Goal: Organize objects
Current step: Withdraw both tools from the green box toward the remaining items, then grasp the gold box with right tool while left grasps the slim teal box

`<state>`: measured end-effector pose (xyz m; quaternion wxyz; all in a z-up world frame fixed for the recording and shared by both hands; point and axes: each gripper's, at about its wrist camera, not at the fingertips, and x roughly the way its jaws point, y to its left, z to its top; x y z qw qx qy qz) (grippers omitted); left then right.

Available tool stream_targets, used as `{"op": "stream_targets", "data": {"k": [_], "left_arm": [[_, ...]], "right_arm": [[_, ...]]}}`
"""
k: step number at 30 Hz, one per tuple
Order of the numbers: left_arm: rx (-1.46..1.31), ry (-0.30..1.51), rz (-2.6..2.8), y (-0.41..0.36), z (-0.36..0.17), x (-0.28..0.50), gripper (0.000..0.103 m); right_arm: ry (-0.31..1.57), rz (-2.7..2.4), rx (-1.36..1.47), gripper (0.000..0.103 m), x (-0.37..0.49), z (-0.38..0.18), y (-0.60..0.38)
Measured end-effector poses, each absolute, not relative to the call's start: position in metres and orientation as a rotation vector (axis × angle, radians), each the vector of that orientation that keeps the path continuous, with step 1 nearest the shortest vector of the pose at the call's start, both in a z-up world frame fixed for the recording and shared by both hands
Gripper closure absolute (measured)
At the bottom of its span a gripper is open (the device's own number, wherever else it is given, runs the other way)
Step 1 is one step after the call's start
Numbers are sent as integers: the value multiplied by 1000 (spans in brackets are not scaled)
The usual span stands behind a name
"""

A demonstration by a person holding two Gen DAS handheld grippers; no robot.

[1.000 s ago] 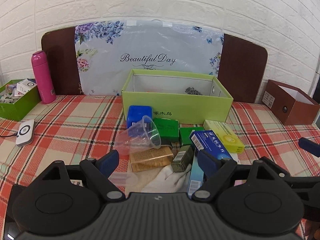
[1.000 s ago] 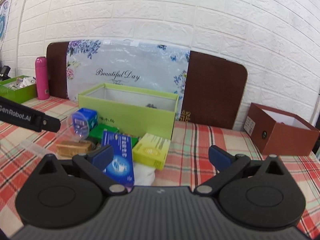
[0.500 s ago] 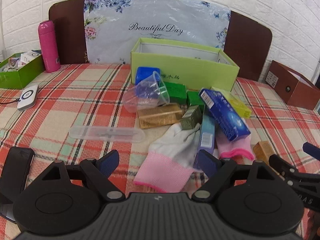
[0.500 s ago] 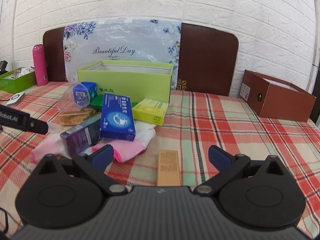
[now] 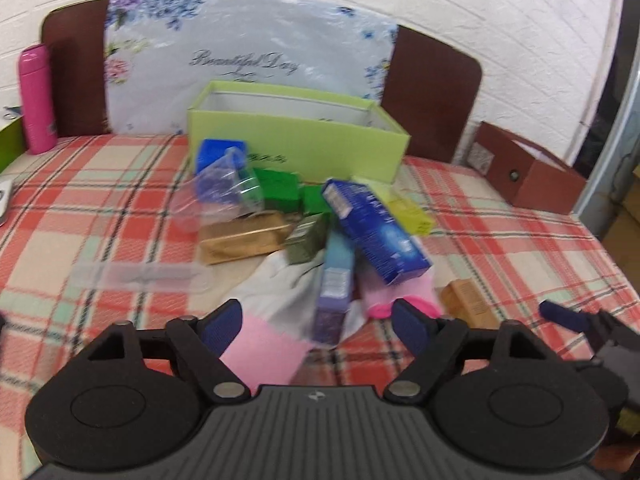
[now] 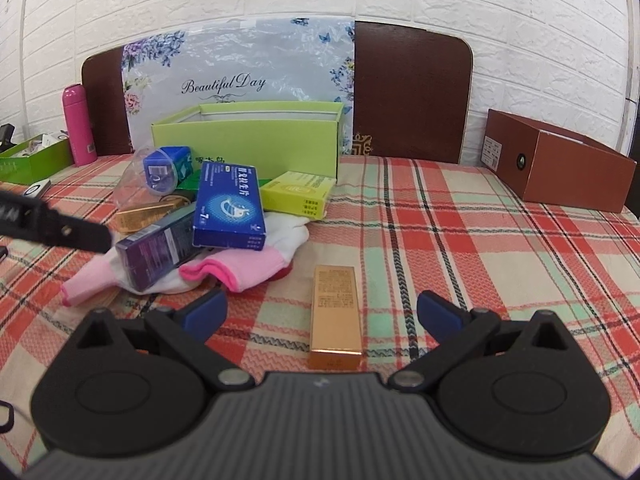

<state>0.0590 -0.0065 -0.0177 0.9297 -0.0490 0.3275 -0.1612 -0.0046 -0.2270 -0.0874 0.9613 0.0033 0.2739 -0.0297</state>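
A pile of small boxes lies on the plaid cloth in front of an open lime-green box (image 5: 296, 142) (image 6: 248, 142). A blue box (image 5: 374, 228) (image 6: 229, 208) leans on a purple box (image 5: 334, 292) (image 6: 160, 250) over white and pink socks (image 5: 276, 312) (image 6: 236, 268). A gold box (image 6: 335, 314) (image 5: 466, 298) lies alone, right in front of my right gripper (image 6: 322, 314), which is open and empty. My left gripper (image 5: 318, 324) is open and empty above the socks' near end.
A clear plastic cup (image 5: 218, 196), a gold bar box (image 5: 244, 236), green boxes (image 5: 280, 188), a yellow box (image 6: 298, 196) and a clear flat case (image 5: 138, 276) lie around the pile. A pink bottle (image 5: 36, 100) stands far left, a brown box (image 6: 560, 164) far right.
Both grippers have pulled back from the pile and now look down on it from nearer the table's front. The lone gold box has come between the right gripper's fingers. Both stay open.
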Motion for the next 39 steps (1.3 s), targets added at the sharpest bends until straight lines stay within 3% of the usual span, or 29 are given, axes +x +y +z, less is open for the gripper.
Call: {"op": "stream_targets", "data": {"k": [6,8,13,16,24,39], "left_arm": [[-101,732,-377,-28,-29,91,56],[-88,753,-378,-30,-33,97,80],[-149,765,-385,-12,-28,90,81],[-141,753,-394,3,-17,70,81],[-113,789,-333,37,-20,19,78],[-20,800,-357,0,-37,67,72]], "right_arm": [[591,-72,19,10,-3,-94,-234],[603,-77,26,16,-1,-97,-236],[644,-73,49,49,5,-103,-239],[656,-60,57,60,7,-105,-239],[657,-47,45,61,10,-107,-235],[684,-51,38,61,18,-110,-234]]}}
